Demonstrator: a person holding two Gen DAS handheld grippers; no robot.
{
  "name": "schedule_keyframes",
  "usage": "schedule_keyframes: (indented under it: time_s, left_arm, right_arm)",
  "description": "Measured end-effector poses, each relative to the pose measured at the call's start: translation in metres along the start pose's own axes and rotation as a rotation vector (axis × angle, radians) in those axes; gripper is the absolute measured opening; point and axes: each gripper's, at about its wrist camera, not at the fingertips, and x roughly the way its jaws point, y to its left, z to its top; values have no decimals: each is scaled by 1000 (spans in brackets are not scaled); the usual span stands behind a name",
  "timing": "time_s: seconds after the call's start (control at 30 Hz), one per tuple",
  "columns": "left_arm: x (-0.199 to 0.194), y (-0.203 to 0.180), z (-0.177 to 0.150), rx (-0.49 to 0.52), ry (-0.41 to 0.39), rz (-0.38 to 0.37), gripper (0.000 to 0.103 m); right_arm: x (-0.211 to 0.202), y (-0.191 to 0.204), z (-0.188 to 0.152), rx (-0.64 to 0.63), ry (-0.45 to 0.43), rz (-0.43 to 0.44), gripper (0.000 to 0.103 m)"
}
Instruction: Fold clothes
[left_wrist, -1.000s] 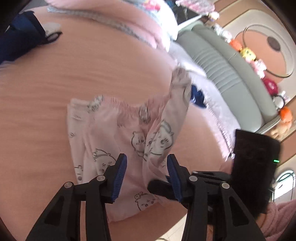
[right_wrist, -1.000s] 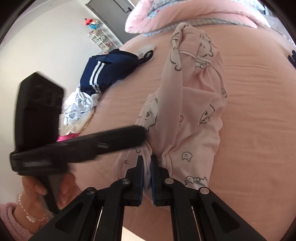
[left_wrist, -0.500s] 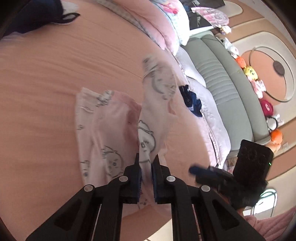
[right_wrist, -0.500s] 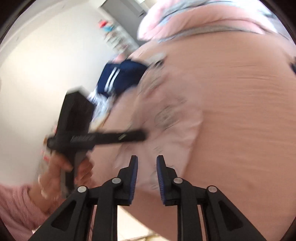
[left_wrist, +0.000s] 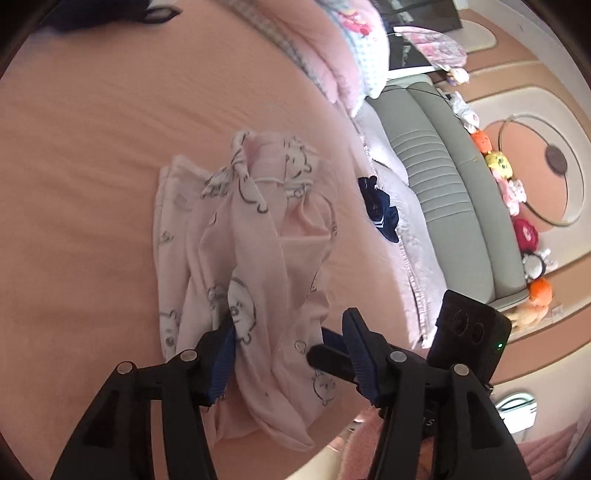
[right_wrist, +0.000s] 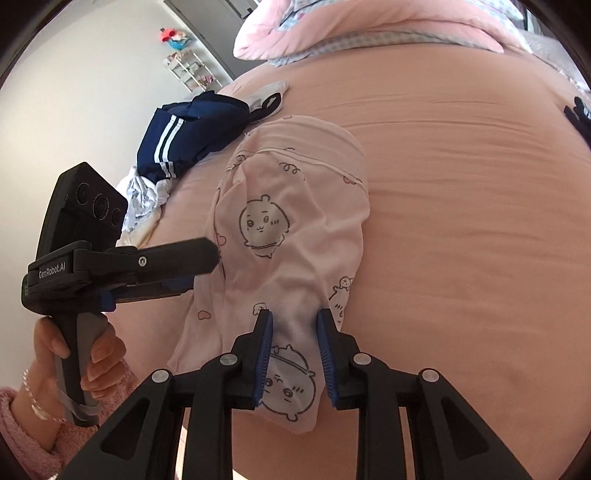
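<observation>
A pale pink garment with cartoon animal prints lies bunched on the pink bed, its near end hanging over the bed's front edge. It also shows in the right wrist view. My left gripper is open, its fingers on either side of the cloth's near end. My right gripper is open too, with the cloth's near end lying between its fingers. In the right wrist view the left gripper sits just left of the garment.
Navy striped clothes and a white crumpled item lie at the bed's left side. A small navy item lies by the grey headboard. Pink pillows are at the far end.
The left gripper shut on the cloth half a second ago and has now opened. The right gripper let go and opened wider. The garment has dropped from a raised strip into a bunched heap.
</observation>
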Motion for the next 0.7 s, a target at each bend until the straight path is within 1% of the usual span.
schedule_keyframes:
  time_s: [0.03, 0.07, 0.23, 0.33, 0.4, 0.43, 0.47, 0.5, 0.53, 0.57, 0.6, 0.63, 0.67, 0.7]
  left_arm:
    - [1, -5, 1, 38, 3, 55, 5]
    - [0, -7, 3, 60, 7, 83, 5]
    - [-17, -18, 8, 115, -1, 115, 5]
    - [-26, -8, 9, 103, 13, 159, 5]
    - [-19, 8, 7, 96, 47, 222, 5]
    - [-14, 17, 5, 93, 68, 258, 7]
    - [-7, 26, 4, 88, 95, 282, 11]
    - [-1, 35, 2, 70, 110, 280, 13]
    - [-2, 40, 4, 37, 99, 254, 13]
    - [-7, 40, 7, 11, 87, 245, 16]
    - [-13, 39, 9, -5, 79, 255, 21]
    - [-20, 36, 11, 1, 57, 269, 34]
    - [-30, 31, 10, 25, 23, 287, 45]
    - [-40, 27, 10, 40, -8, 294, 47]
  right_arm:
    - [1, -1, -1, 10, -4, 0, 26]
    - [2, -1, -2, 20, -9, -1, 26]
    - [-8, -6, -1, 50, -37, -11, 26]
    - [-12, -3, 4, 55, -61, -23, 26]
    - [-10, -1, 9, 55, -63, -23, 26]
    - [-7, 1, 12, 55, -57, -24, 28]
    - [0, 4, 15, 47, -29, -31, 29]
    - [11, 8, 15, 27, 10, -44, 29]
    - [21, 12, 13, 7, 39, -68, 29]
    - [24, 14, 10, 4, 33, -79, 29]
    - [25, 15, 8, 4, 22, -87, 29]
    - [25, 16, 5, 3, 10, -95, 29]
    - [22, 13, 5, 20, -1, -86, 29]
    - [17, 9, 6, 39, -12, -74, 29]
